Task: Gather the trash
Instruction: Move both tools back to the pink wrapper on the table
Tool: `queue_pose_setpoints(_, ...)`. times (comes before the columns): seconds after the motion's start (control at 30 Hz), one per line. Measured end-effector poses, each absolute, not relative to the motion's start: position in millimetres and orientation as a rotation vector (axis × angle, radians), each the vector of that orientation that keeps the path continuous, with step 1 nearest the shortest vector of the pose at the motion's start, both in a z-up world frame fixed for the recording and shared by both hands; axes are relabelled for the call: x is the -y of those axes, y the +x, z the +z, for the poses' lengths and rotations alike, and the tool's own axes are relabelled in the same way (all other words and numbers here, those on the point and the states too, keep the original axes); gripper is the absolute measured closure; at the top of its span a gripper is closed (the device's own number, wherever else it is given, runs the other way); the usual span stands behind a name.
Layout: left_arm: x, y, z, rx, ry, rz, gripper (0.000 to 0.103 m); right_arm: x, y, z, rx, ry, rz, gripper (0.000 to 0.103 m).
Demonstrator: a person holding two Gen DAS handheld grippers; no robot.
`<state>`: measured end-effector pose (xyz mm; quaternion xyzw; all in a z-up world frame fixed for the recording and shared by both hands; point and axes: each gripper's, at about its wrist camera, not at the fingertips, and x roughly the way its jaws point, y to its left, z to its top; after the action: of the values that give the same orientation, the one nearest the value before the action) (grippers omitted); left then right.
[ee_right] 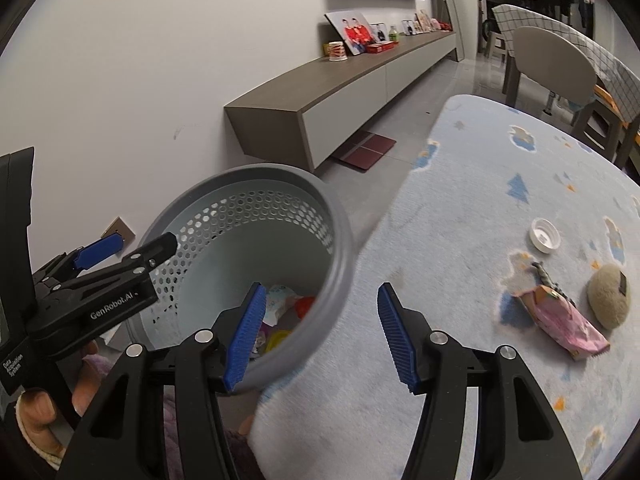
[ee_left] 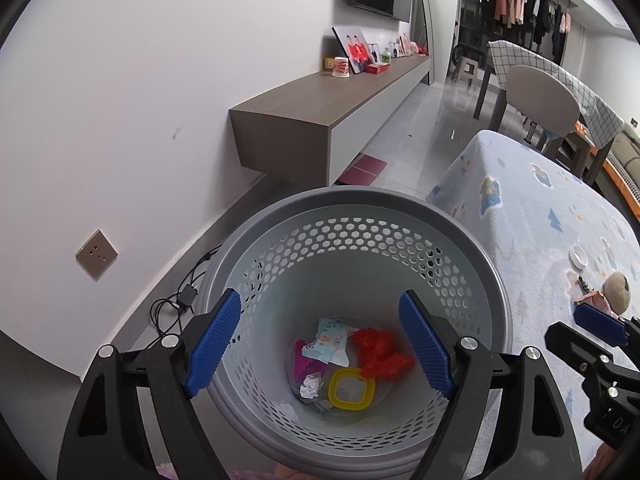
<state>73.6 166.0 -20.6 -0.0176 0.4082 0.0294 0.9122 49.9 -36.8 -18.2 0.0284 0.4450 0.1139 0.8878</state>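
Observation:
A grey perforated trash basket (ee_left: 472, 240) stands on the floor beside a blue patterned rug (ee_left: 532, 216). Inside it lie a red crumpled bag (ee_left: 380, 352), a yellow lid (ee_left: 351, 389), a printed wrapper (ee_left: 330, 340) and a paper ball (ee_left: 311, 385). My left gripper (ee_left: 320, 340) is open and empty, right above the basket. My right gripper (ee_right: 320, 336) is open and empty over the basket rim (ee_right: 340, 264) and the rug edge. On the rug (ee_right: 460, 208) lie a pink wrapper (ee_right: 568, 322), a white cap (ee_right: 544, 235), a beige ball (ee_right: 608, 296) and a dark screw (ee_right: 546, 274).
A low wall cabinet (ee_left: 320, 120) with photos and a cup runs along the white wall. A wall socket (ee_left: 96, 254) and a cable with adapter (ee_left: 186, 296) are left of the basket. A chair (ee_left: 540, 92) and a table with checked cloth stand beyond the rug.

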Motion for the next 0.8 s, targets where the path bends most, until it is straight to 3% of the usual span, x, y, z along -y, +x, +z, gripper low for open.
queue_pose_setpoints(0.8,-32,56,-4,-0.809,0.080,-0.212,0.023,179,-7,-5,-0.902,0.098,-0.015,0.045)
